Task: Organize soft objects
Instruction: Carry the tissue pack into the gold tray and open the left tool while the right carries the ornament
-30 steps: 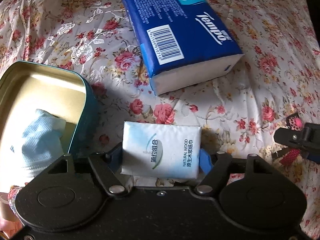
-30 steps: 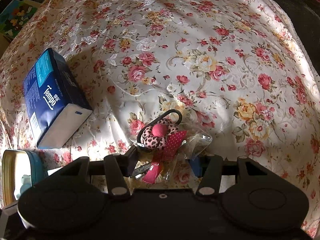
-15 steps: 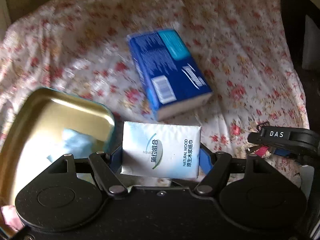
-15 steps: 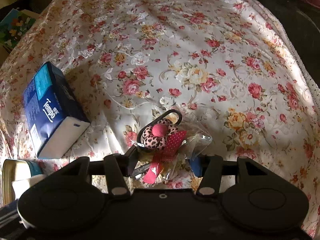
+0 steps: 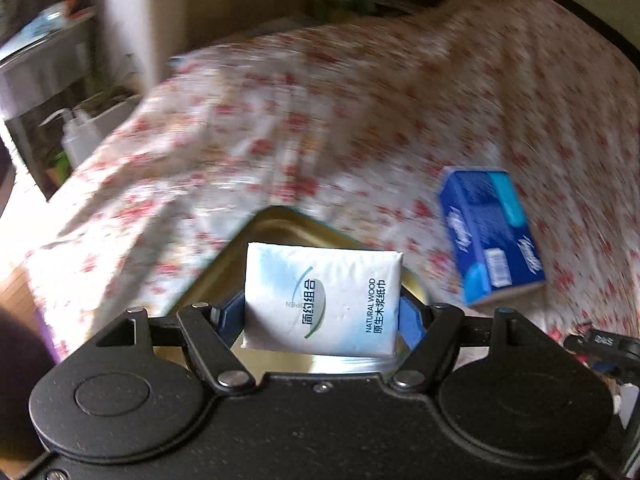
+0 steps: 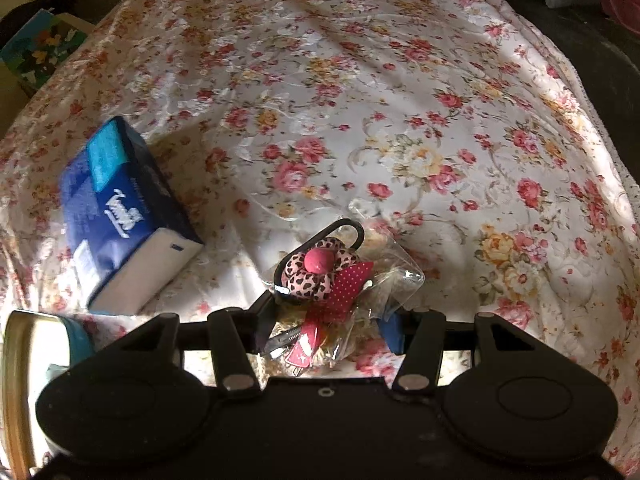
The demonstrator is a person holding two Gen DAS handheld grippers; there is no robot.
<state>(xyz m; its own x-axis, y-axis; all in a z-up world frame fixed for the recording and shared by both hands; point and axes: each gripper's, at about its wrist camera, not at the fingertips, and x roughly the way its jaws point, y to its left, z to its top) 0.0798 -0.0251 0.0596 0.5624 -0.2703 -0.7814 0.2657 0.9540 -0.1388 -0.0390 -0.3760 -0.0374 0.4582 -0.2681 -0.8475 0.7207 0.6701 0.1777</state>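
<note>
White pocket tissue pack (image 5: 322, 300) clamped between left gripper (image 5: 322, 316) fingers, held over gold inside of open tin (image 5: 288, 226). Left view pretty blurry tbh. Right gripper (image 6: 328, 320) pinching clear bag of hair accessories (image 6: 340, 300), leopard-print flower tie on top, just above floral bedspread (image 6: 400, 120). Blue Tempo tissue pack (image 6: 120, 216) lying on bedspread between tin (image 6: 24, 344) and bag.

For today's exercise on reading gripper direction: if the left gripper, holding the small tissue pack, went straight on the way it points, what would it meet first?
Most likely the open gold-lined tin, which lies directly beyond the small tissue pack in the left gripper; blur leaves depth uncertain.
</note>
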